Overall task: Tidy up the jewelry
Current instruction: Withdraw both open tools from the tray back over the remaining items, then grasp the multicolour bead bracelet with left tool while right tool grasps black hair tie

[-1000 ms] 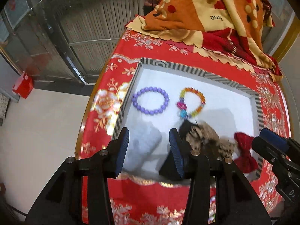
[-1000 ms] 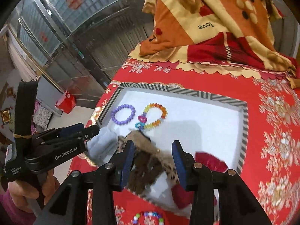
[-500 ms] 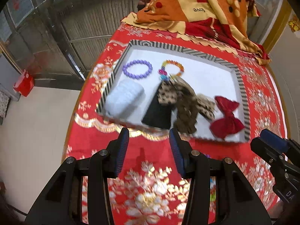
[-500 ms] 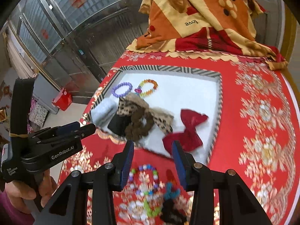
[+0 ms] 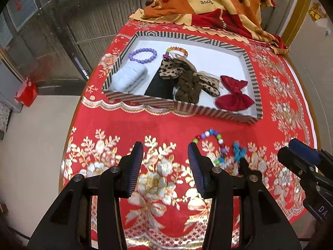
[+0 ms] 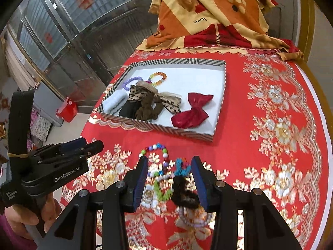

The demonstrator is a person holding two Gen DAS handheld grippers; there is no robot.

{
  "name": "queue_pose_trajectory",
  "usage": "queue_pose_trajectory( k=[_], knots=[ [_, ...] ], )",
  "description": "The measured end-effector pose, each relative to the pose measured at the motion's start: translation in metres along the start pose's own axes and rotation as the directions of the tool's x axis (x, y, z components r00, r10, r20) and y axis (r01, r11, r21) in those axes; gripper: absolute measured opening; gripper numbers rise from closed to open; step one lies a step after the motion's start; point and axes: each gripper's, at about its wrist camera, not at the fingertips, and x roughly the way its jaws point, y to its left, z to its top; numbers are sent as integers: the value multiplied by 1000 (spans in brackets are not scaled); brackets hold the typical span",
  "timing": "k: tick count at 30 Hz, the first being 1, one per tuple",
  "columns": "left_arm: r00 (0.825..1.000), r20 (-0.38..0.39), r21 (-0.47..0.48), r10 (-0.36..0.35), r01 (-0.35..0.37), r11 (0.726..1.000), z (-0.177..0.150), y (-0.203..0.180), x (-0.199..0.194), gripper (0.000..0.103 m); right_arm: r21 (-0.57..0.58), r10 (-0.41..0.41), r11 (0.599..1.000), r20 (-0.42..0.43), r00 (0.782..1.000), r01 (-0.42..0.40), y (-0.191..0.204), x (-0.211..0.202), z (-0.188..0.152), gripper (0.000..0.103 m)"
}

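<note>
A striped-rim tray holds a purple bead bracelet, an orange bead bracelet, a pale blue scrunchie, a leopard bow and a red bow. On the red cloth in front lie a multicoloured bead bracelet, a turquoise piece and a black hair tie. My right gripper is open, with these loose pieces between its fingers. My left gripper is open and empty over the cloth, left of them.
A folded orange and red blanket lies at the table's far end. The round table's edge drops to the floor on the left, where a red bag stands. Glass doors are behind.
Both grippers have pulled back from over the tray towards the table's near side. The loose bracelets and hair tie on the cloth have come into view between the right fingers.
</note>
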Motion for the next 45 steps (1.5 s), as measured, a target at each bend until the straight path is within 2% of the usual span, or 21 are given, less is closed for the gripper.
queue_pose_trajectory(
  k=[10, 24, 33, 38, 45],
  knots=[
    [1000, 1, 13, 0, 0, 1000, -17, -10, -9, 44, 14, 0, 1000, -9, 1000, 0, -8, -10, -22, 42],
    [1000, -12, 22, 1, -1, 1000, -25, -24, -8, 44, 29, -7, 1000, -22, 1000, 7, -23, -14, -33, 43],
    [996, -61, -37, -62, 60, 998, -26, -9, 2, 44, 42, -12, 999, -50, 999, 14, -35, -8, -39, 46],
    [991, -115, -60, -71, 64, 996, -28, 3, 19, 44, 53, -7, 999, -87, 996, 12, -44, 3, -48, 46],
    [986, -141, -74, -89, 80, 994, -26, 4, 33, 44, 34, 29, 999, -135, 990, -25, -40, 22, -58, 46]
  ],
)
